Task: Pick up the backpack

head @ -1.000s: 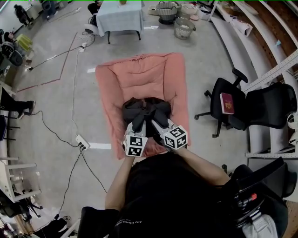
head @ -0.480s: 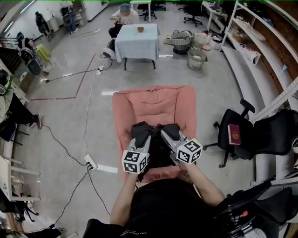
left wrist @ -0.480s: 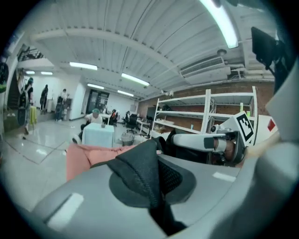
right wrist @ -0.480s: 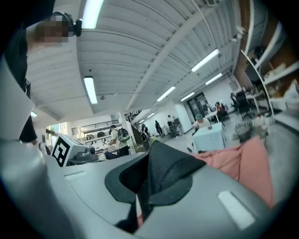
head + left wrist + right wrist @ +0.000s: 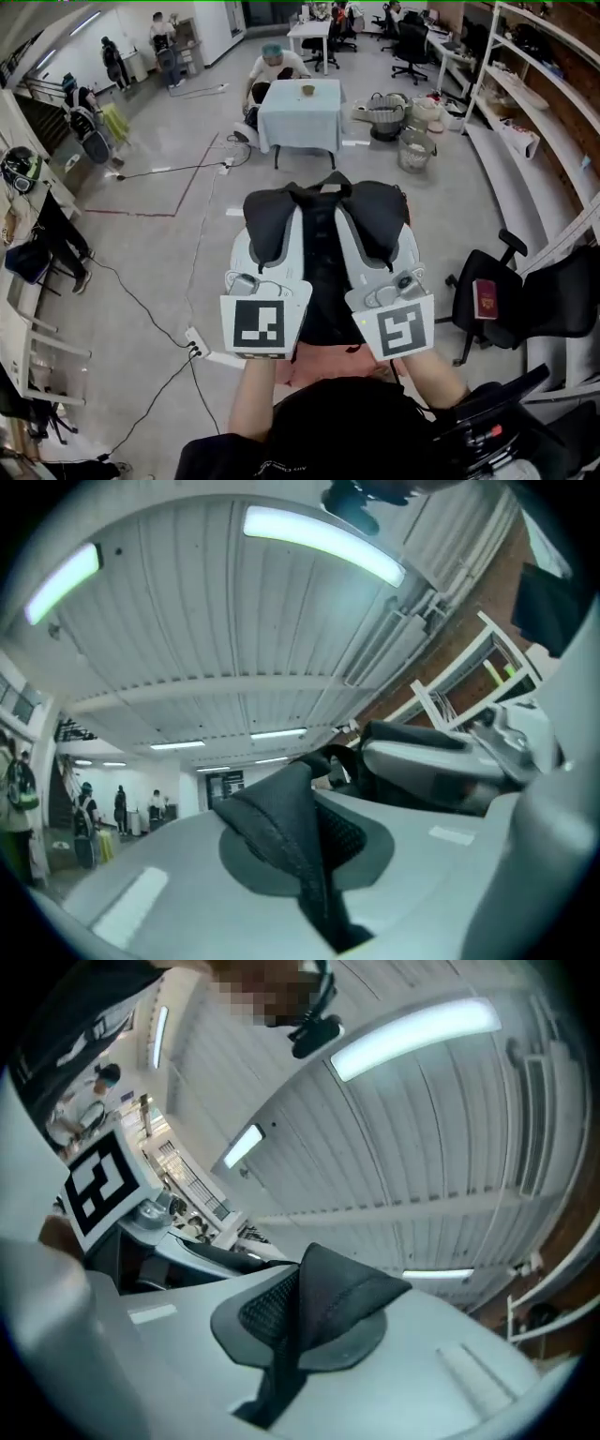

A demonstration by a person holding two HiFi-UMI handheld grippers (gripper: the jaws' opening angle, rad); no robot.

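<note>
The black backpack (image 5: 323, 272) hangs in the air in front of me, held up by its two padded shoulder straps. My left gripper (image 5: 270, 220) is shut on the left strap (image 5: 281, 822), which is pinched between its grey jaws and fans out above them. The right gripper (image 5: 377, 217) is shut on the right strap (image 5: 323, 1297) in the same way. Both grippers point forward and slightly upward, side by side, with the bag's body between and below them. The pink cushion (image 5: 323, 361) on the floor is mostly hidden under the bag.
A table with a pale cloth (image 5: 302, 111) stands ahead, with a person seated behind it. A black office chair (image 5: 530, 300) carrying a red book (image 5: 486, 300) is at the right, beside wall shelves. Wire baskets (image 5: 415, 145) sit further back. A power strip and cables (image 5: 195, 345) lie on the floor at the left.
Both grippers have risen sharply with the straps in them. The backpack has come up off the pink cushion and now hangs high in the view.
</note>
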